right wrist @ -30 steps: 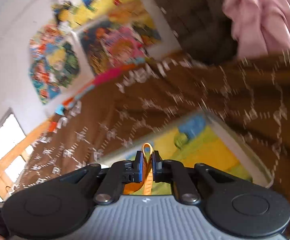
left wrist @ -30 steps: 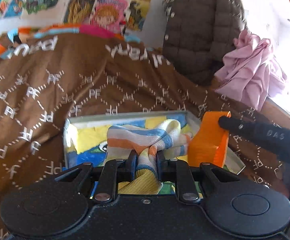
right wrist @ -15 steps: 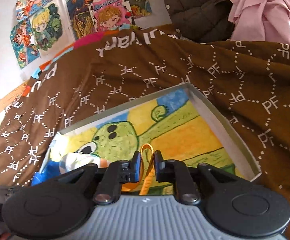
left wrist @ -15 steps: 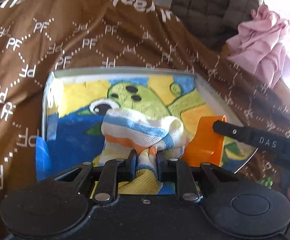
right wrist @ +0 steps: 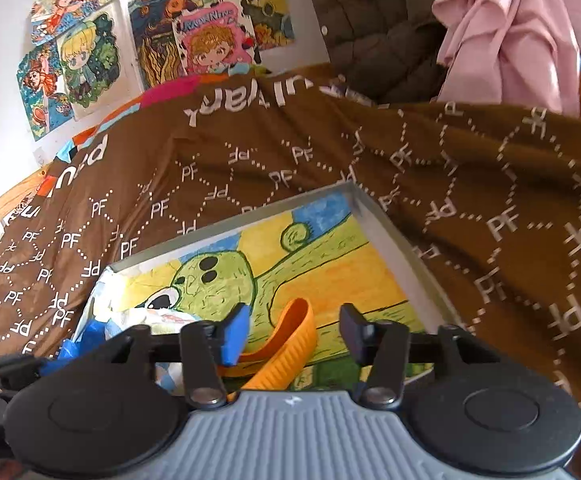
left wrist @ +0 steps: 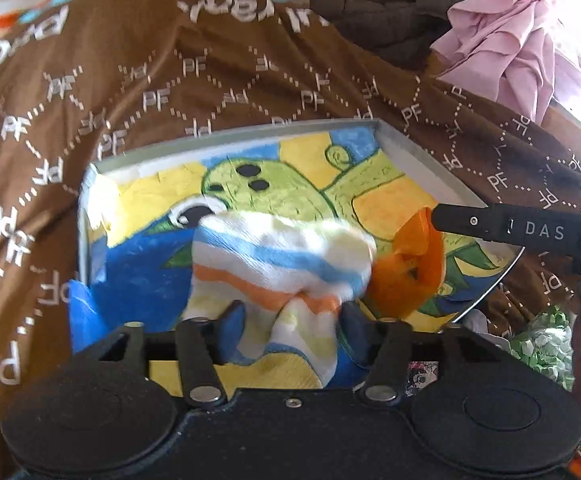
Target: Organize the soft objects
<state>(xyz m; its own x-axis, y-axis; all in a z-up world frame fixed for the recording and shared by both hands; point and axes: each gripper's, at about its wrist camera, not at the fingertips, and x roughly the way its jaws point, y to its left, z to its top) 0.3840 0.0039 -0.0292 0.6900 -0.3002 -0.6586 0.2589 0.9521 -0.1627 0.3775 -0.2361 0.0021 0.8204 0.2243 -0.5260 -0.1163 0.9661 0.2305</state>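
A shallow grey box (left wrist: 410, 148) lies on a brown blanket (left wrist: 210, 60) printed with white "PF" marks. Its floor is covered by a drawing of a green cartoon creature on yellow, orange and blue ground.

Inside the box, toward the near side, sits a bunched striped sock (left wrist: 278, 264) — white with blue, orange and pale yellow bands, soft and crumpled, its yellow end trailing toward the camera. The left gripper (left wrist: 290, 316) has its fingers spread wide on either side of the sock's pinched middle; they are apart, not clamping it. Just to the right of the sock, touching it, is an orange rubbery band (left wrist: 410, 264), curled and folded on itself, also within the box.

In the right wrist view the right gripper (right wrist: 294, 328) stands open, its blue pad and dark finger well apart, with the ribbed orange band (right wrist: 290, 340) lying loose between them on the box (right wrist: 390, 232) floor.

Far right, a pink cloth (left wrist: 510, 40) is heaped beside a dark quilted jacket (left wrist: 370, 4).
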